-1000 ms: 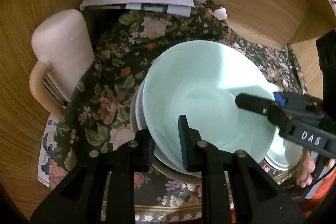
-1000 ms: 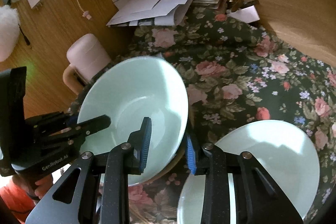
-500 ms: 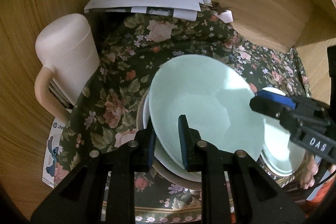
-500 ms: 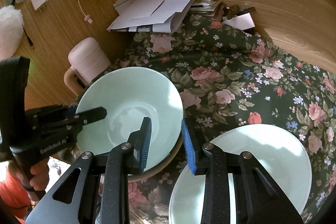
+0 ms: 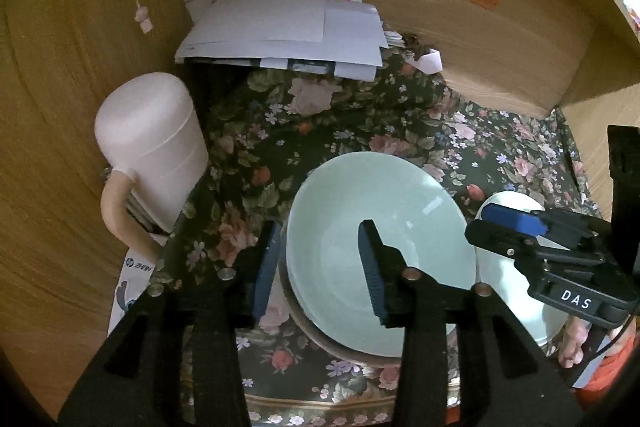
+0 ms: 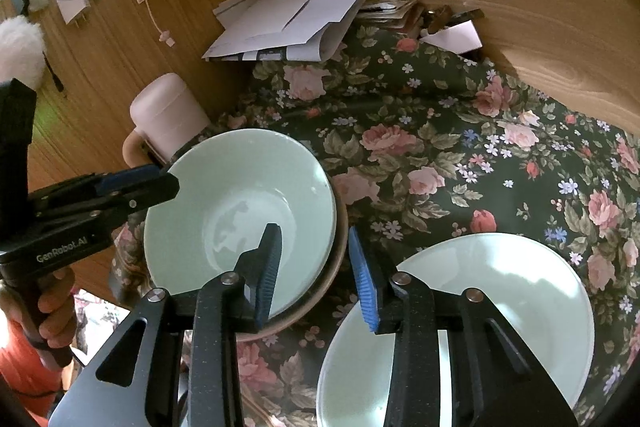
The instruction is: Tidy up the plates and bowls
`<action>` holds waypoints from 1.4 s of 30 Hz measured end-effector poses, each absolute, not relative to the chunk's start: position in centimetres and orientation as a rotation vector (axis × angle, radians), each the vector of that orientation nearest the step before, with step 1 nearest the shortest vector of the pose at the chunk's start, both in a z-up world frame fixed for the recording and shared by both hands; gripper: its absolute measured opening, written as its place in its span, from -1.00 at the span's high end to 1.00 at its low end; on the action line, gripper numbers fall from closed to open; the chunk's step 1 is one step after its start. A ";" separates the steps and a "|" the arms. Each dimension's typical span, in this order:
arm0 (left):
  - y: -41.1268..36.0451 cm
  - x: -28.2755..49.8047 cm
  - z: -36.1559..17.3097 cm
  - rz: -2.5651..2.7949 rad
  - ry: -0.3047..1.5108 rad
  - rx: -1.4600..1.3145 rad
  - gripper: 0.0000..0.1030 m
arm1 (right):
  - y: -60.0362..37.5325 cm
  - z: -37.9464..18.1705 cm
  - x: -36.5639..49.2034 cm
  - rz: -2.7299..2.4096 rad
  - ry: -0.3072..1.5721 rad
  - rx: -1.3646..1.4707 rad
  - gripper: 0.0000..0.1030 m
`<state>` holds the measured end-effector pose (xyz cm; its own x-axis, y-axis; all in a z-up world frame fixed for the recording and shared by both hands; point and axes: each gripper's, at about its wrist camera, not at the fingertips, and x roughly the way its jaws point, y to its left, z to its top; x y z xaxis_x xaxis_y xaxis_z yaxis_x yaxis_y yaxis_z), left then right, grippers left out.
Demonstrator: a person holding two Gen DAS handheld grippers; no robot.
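Note:
A pale green bowl [image 5: 380, 247] sits nested in a stack on a brown-rimmed dish [image 6: 320, 291] on the floral cloth; it also shows in the right wrist view [image 6: 240, 219]. My left gripper [image 5: 318, 267] is open, its jaws astride the bowl's near left rim without pinching it. My right gripper [image 6: 314, 275] is open, its jaws astride the stack's right rim. A second pale green bowl [image 6: 480, 307] lies to the right, also seen in the left wrist view [image 5: 516, 275].
A pink lidded mug [image 5: 156, 151] stands at the left by the wooden wall. A pile of white papers [image 5: 288, 31] lies at the back. Wooden walls close in the left and back. The floral cloth [image 6: 460, 131] covers the surface.
My left gripper opened and let go of the bowl, which settled flat onto the stack. My right gripper opened wider. Both pulled back slightly.

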<state>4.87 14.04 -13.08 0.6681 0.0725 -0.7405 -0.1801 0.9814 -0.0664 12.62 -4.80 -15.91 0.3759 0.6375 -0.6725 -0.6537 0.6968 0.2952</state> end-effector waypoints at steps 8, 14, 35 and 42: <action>15.4 4.6 -16.3 0.150 0.912 -0.215 0.21 | -3.8 -17.5 12.9 0.829 0.903 -0.047 0.31; 15.9 4.3 -17.4 0.121 0.923 -0.274 0.21 | -3.1 -18.6 13.5 0.838 0.946 -0.034 0.31; 15.0 5.1 -18.9 0.074 0.955 -0.276 0.20 | -1.3 -19.8 14.4 0.848 1.011 -0.046 0.30; 15.0 5.4 -18.6 0.098 0.958 -0.304 0.20 | -1.7 -19.1 14.4 0.842 0.994 -0.035 0.31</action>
